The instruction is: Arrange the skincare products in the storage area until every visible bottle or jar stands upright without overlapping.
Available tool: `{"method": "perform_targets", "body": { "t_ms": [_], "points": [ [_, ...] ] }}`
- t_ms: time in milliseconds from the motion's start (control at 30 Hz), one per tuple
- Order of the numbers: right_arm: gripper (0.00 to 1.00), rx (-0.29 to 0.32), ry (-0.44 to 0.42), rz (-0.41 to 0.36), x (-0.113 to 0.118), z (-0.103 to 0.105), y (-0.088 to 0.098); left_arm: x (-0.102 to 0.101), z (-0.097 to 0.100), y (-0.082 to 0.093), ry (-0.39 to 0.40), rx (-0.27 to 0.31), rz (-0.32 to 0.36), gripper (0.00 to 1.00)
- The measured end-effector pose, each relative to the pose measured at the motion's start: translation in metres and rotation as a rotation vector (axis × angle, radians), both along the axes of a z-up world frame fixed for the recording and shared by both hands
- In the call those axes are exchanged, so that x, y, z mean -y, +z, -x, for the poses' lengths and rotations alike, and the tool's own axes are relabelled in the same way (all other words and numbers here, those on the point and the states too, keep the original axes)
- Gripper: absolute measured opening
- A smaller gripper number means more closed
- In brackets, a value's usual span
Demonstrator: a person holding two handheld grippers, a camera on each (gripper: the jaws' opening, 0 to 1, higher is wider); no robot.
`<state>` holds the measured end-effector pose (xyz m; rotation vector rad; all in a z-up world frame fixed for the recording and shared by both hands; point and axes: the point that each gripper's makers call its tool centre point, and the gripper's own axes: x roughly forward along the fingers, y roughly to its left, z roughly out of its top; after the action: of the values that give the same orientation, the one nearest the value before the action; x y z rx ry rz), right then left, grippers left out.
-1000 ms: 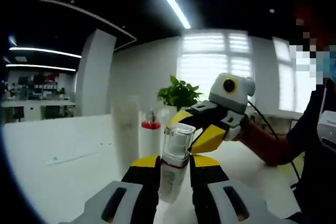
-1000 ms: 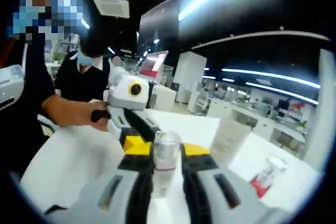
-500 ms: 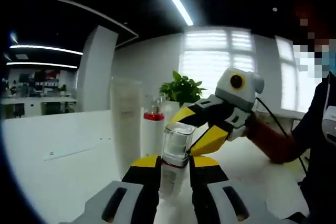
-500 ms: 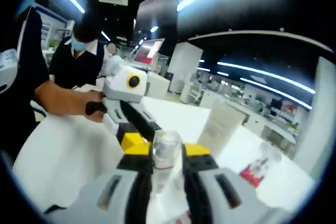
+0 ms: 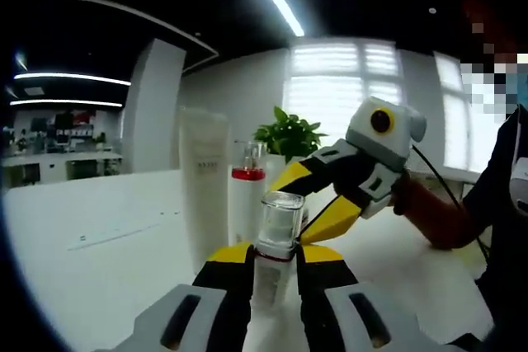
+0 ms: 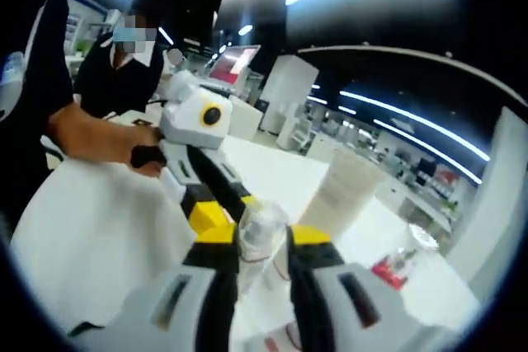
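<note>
In the left gripper view, a tall white tube (image 5: 205,179) stands on the white table (image 5: 91,261). Just beside it is a bottle with a red collar (image 5: 246,199). Next comes a small clear-capped bottle (image 5: 277,241), upright, pinched by the left gripper (image 5: 273,263). The right gripper (image 5: 318,204) pinches it from the far side. A green plant (image 5: 289,133) is behind.

In the right gripper view, the left gripper (image 6: 210,212) and right gripper (image 6: 262,246) both squeeze the small bottle (image 6: 258,232). The tube (image 6: 338,191) stands near.
</note>
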<state>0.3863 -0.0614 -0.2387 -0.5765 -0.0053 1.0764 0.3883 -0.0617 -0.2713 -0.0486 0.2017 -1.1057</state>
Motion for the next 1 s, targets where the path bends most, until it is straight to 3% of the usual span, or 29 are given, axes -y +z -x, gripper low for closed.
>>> {"method": "perform_targets", "body": {
  "t_ms": [233,1000],
  "points": [
    [0.19,0.014,-0.013,0.034,0.003,-0.002,-0.004,-0.002,-0.003,-0.002,-0.006,-0.010,-0.006,0.19],
    [0.17,0.031,-0.040,0.108,0.012,-0.002,-0.013,0.000,-0.012,-0.003,-0.067,0.039,-0.022,0.19]
  ]
}}
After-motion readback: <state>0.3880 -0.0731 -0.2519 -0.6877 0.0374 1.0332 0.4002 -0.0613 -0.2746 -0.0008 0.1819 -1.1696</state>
